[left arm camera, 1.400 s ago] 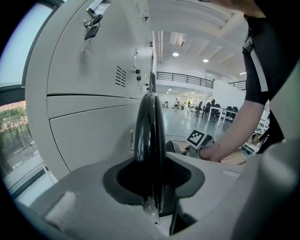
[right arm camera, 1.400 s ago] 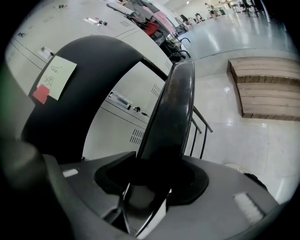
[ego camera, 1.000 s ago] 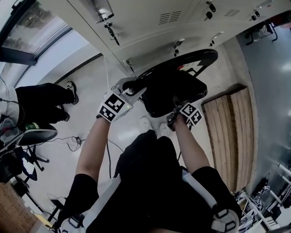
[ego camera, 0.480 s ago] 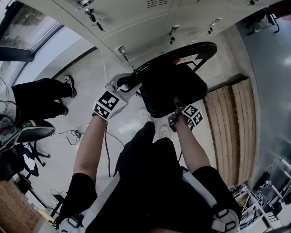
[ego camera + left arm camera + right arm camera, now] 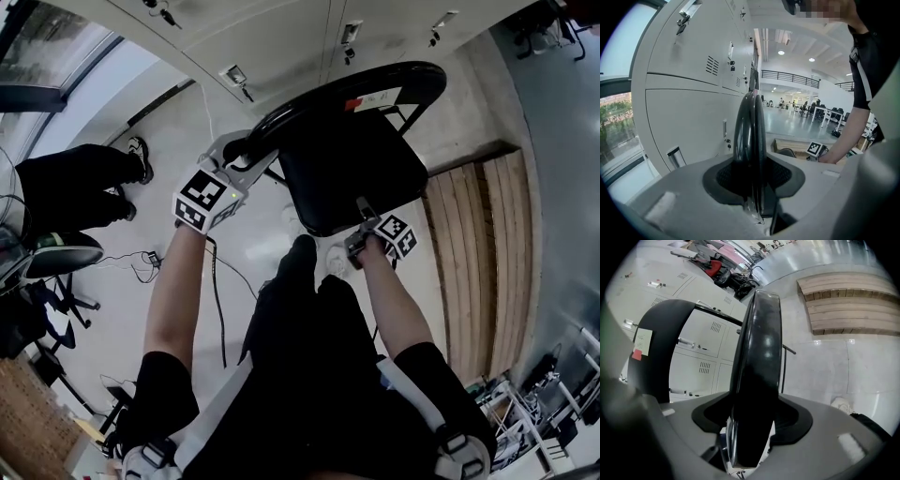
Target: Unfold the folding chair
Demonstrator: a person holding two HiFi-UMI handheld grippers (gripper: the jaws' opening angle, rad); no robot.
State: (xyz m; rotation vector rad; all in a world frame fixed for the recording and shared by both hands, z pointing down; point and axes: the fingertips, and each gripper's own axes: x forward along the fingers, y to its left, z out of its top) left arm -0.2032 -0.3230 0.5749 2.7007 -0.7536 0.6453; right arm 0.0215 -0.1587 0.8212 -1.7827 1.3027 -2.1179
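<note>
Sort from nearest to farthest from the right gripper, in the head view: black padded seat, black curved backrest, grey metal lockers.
The right gripper's jaws have just been opening.
1. The black padded seat, between its jaws.
2. The black curved backrest, beyond the seat.
3. The grey metal lockers, behind the backrest.

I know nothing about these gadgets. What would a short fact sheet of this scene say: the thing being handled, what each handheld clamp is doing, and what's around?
Object: black folding chair
Left gripper: shut on the curved black backrest rim
Right gripper: on the black seat's front edge; its jaws have just been opening, with the edge between them and the pads apparently touching
Backdrop: pale grey metal lockers
Floor, right: wooden slatted platform
Floor, left: bystander in dark trousers
</note>
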